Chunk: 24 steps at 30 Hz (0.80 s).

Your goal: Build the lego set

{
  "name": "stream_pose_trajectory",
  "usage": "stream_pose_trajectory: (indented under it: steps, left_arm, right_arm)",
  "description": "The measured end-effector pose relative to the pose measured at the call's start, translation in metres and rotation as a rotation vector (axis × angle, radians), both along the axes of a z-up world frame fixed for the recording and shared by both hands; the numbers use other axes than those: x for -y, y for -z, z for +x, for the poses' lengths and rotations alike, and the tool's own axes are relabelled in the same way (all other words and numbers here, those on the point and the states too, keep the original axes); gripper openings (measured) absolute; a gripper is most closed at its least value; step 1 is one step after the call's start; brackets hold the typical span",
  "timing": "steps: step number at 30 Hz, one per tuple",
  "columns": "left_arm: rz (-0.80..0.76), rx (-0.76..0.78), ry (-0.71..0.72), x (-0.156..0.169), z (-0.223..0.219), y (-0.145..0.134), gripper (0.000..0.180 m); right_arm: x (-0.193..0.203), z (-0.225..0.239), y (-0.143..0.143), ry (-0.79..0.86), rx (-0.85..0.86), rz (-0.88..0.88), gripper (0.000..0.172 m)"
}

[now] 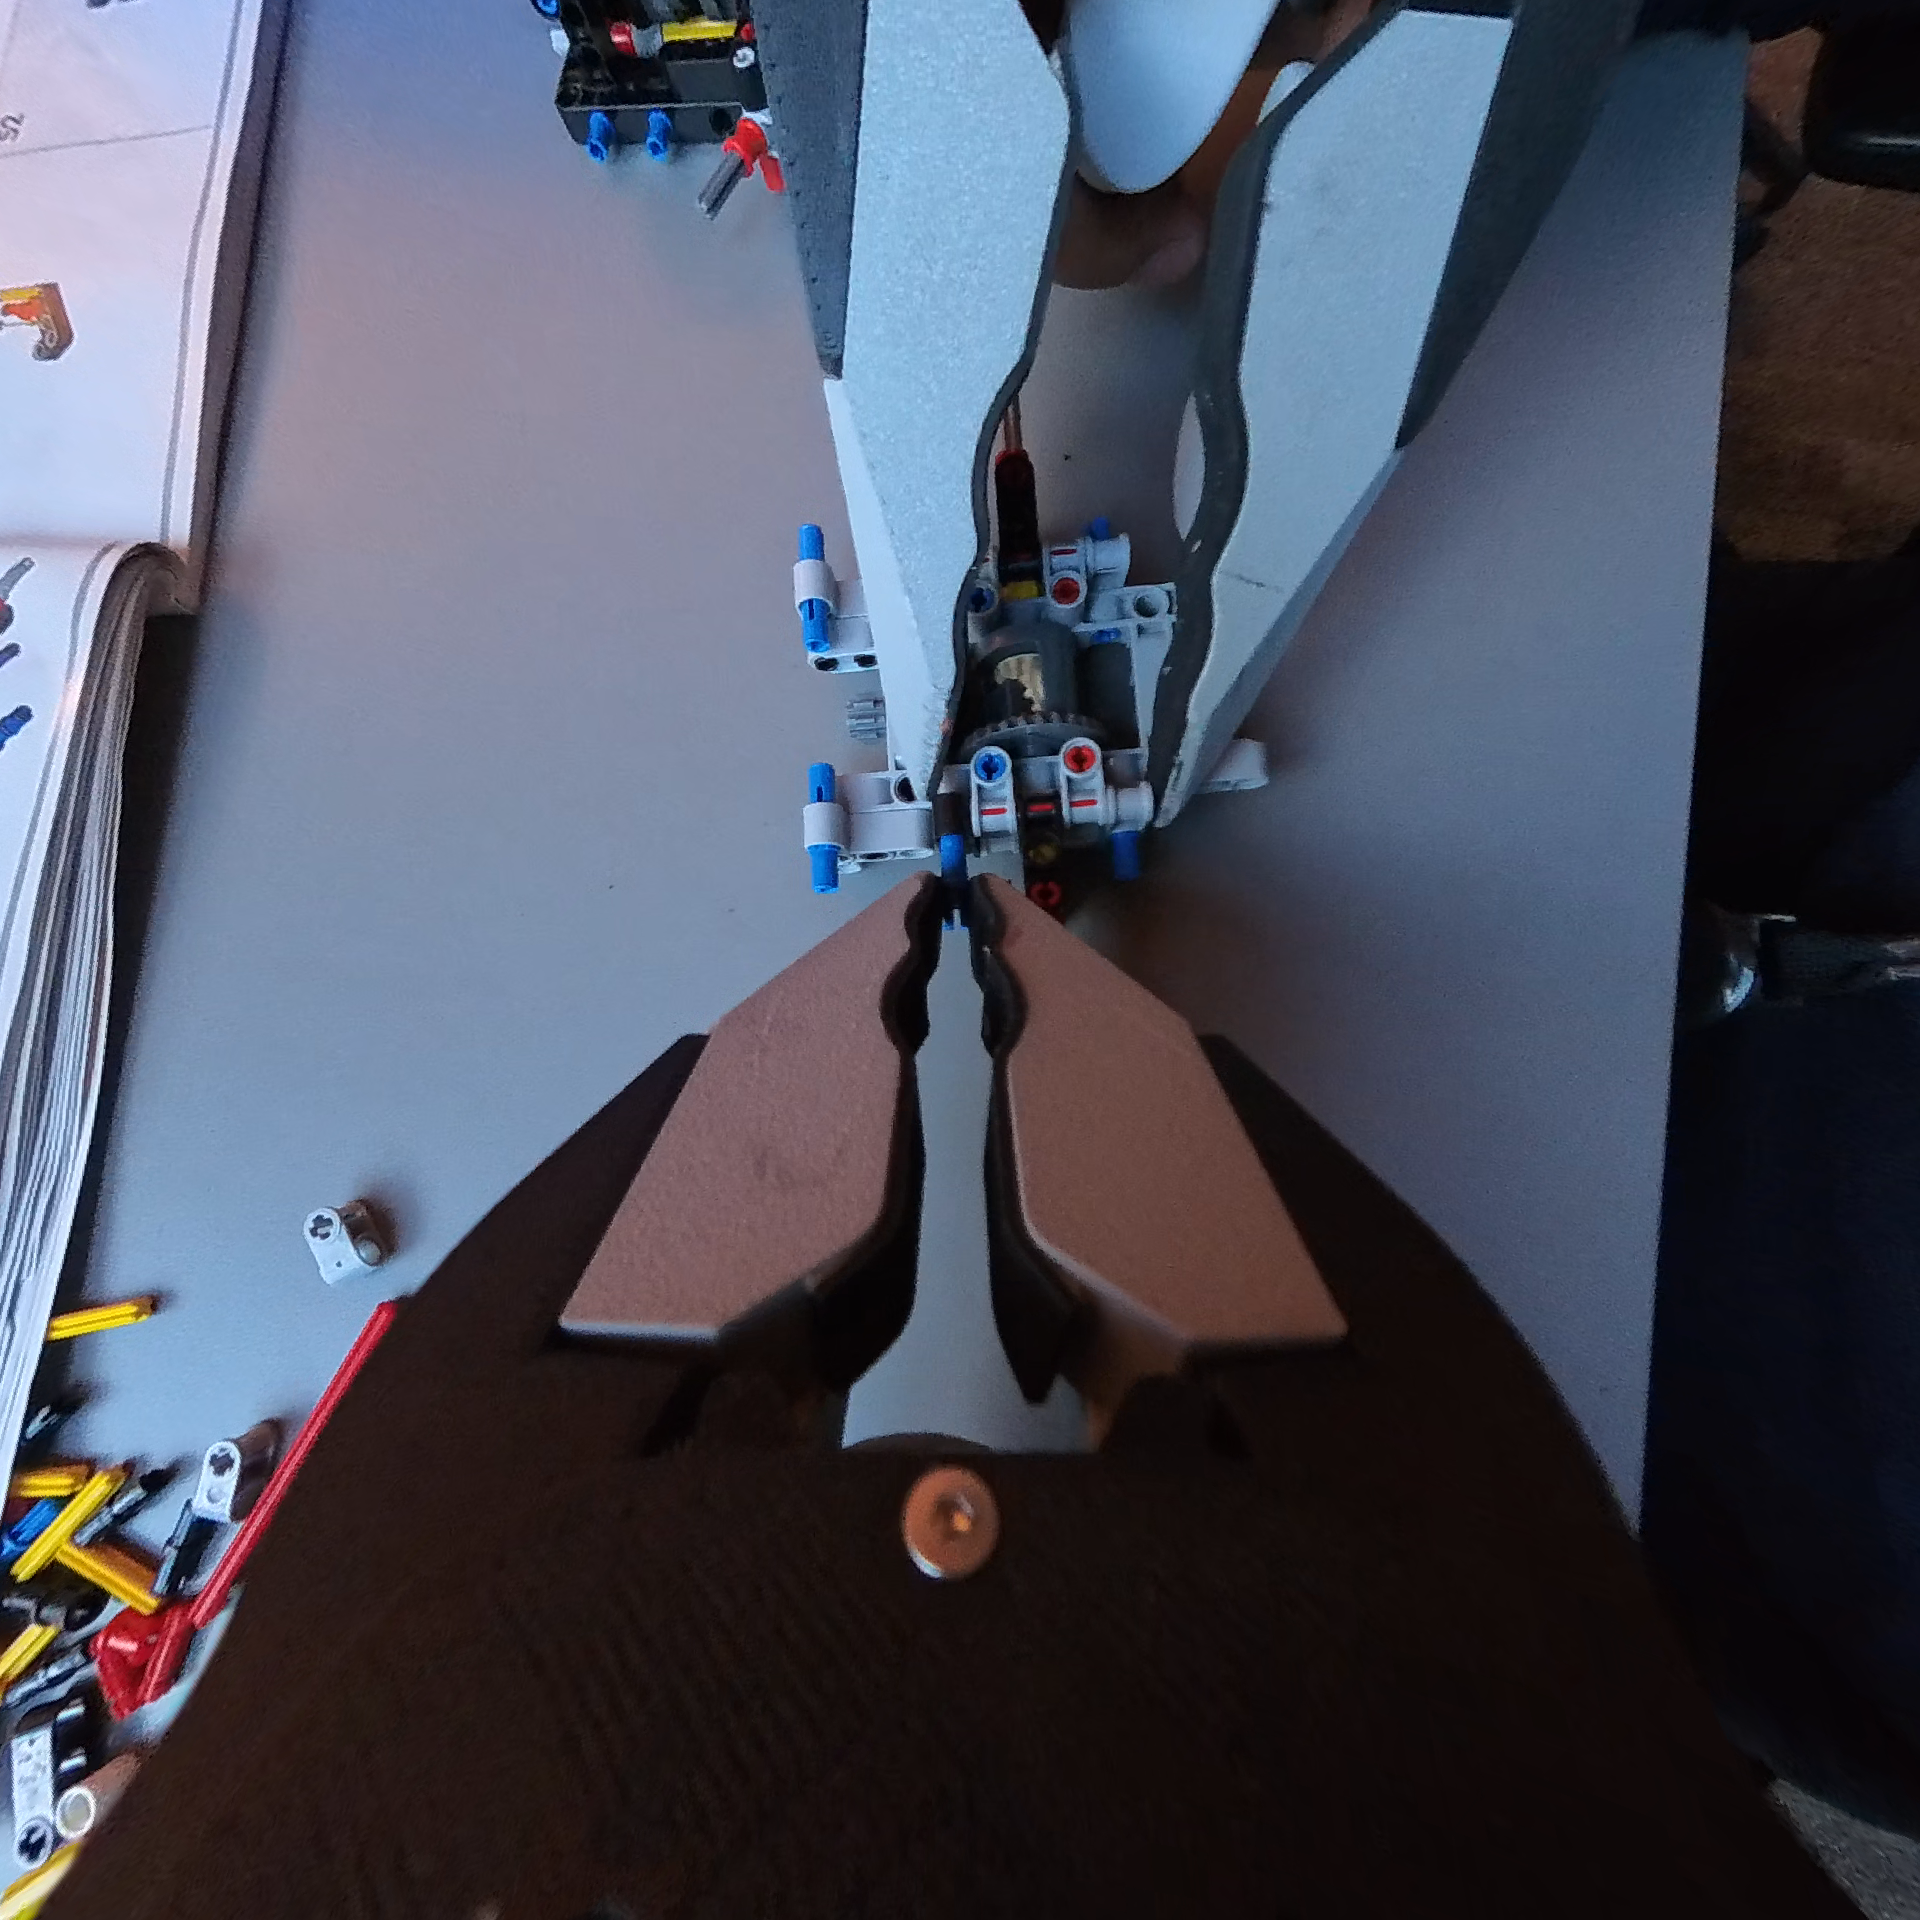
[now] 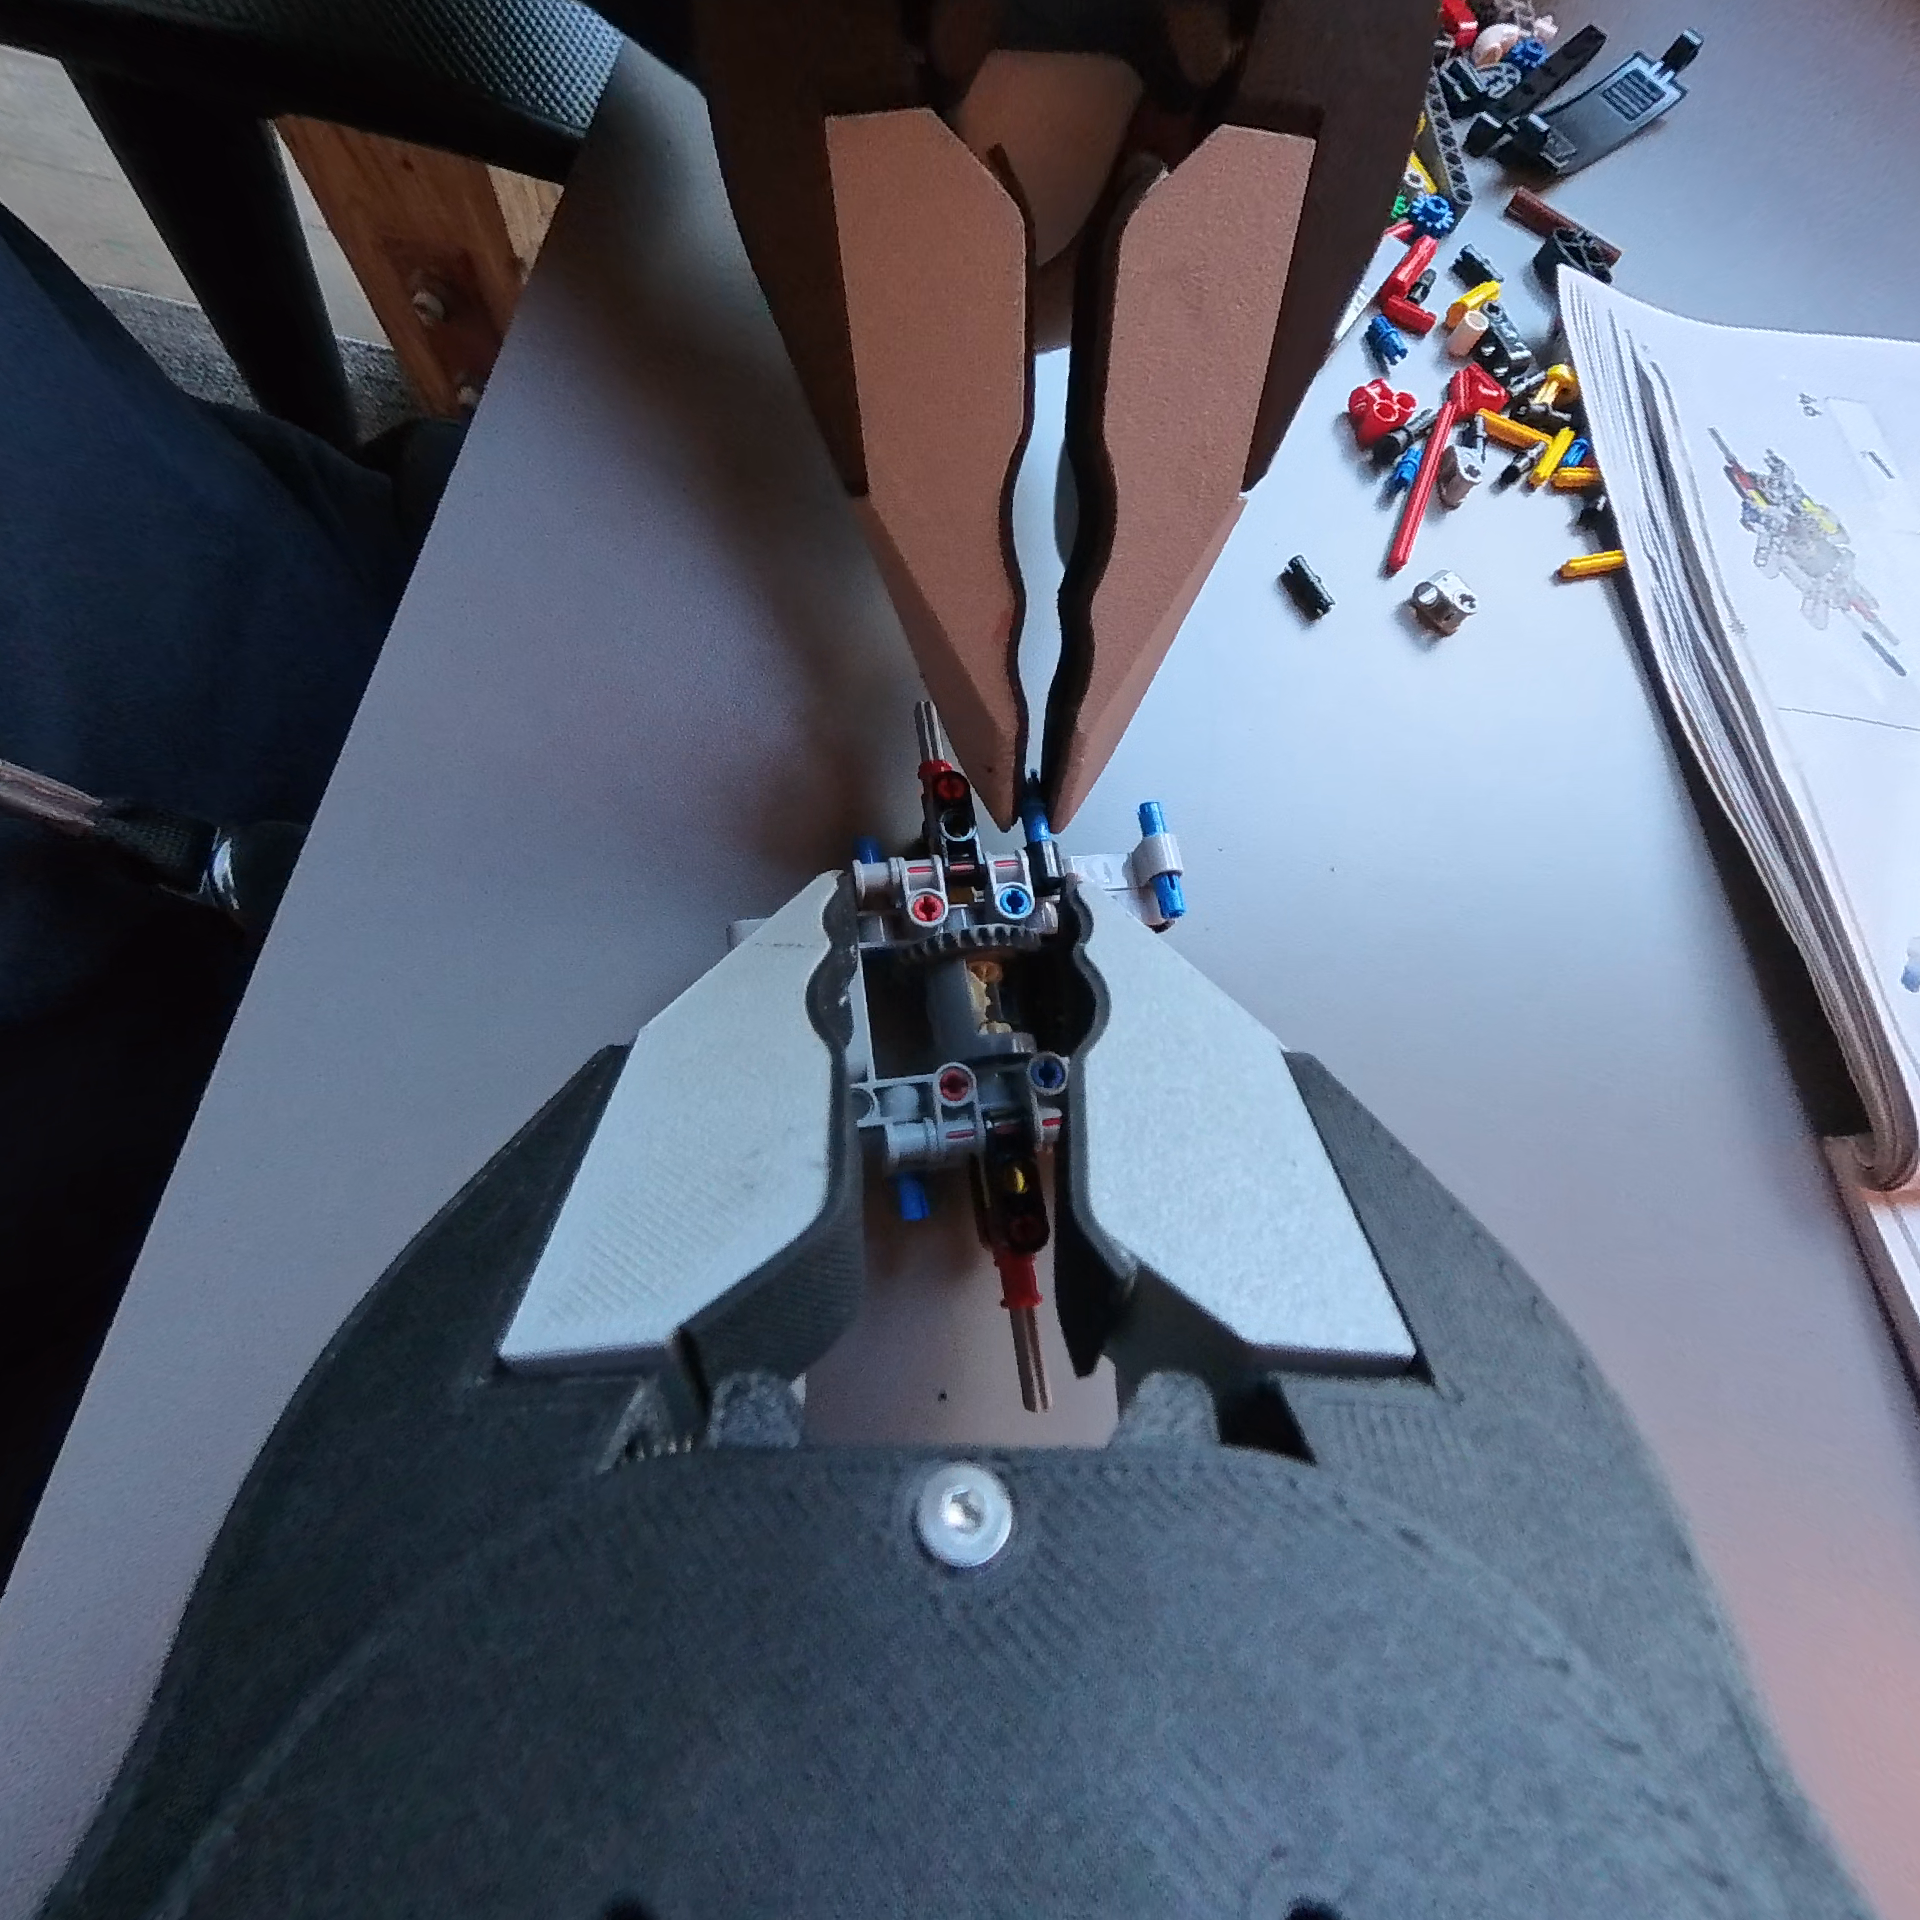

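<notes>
Right wrist view only: red axle pin (image 2: 1023, 1262) sticks out the near end of the gear assembly (image 2: 966, 1023), which sits btw. the right tongs (image 2: 961, 935), pads pressing its sides. Farther, the left tongs (image 1: 953, 902) are narrow, pinching a blue pin (image 1: 951, 860) at its far end. Left wrist view only: a second black assembly (image 1: 655, 78) far on the desk (image 1: 468, 623).

- My work surface is a plain pale grey table (image 1: 499, 644) with a straight edge, lit softly with a faint pinkish cast.
- Past that edge I see dark floor and a strip of brownish carpet (image 1: 1829, 343).
- A black chair (image 2: 312, 73) with a textured seat stands beside the table.
- Behind the chair's legs is a wooden panel (image 2: 416, 239), bolted.
- An open instruction booklet (image 2: 1766, 623) lies on the table.
</notes>
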<state>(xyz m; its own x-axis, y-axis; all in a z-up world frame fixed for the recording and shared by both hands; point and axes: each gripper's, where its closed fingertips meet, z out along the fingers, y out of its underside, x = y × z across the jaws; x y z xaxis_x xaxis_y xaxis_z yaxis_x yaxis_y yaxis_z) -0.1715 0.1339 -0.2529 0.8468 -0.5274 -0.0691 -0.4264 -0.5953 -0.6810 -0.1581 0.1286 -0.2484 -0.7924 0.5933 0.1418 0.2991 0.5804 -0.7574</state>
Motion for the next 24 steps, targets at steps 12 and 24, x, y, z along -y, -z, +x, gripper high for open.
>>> stream_pose_trajectory:
  steps: [12, 24]
  left_arm:
    - [-0.002, 0.004, -0.024, -0.0020, 0.0016, -0.0001, 0.002]
    - [-0.021, 0.007, -0.068, -0.0052, 0.0032, -0.0006, 0.001]
  right_arm:
    - [0.0006, 0.0008, 0.0001, 0.001, 0.022, -0.019, 0.035]
    - [0.0004, 0.0010, 0.0005, 0.007, 0.038, -0.025, 0.035]
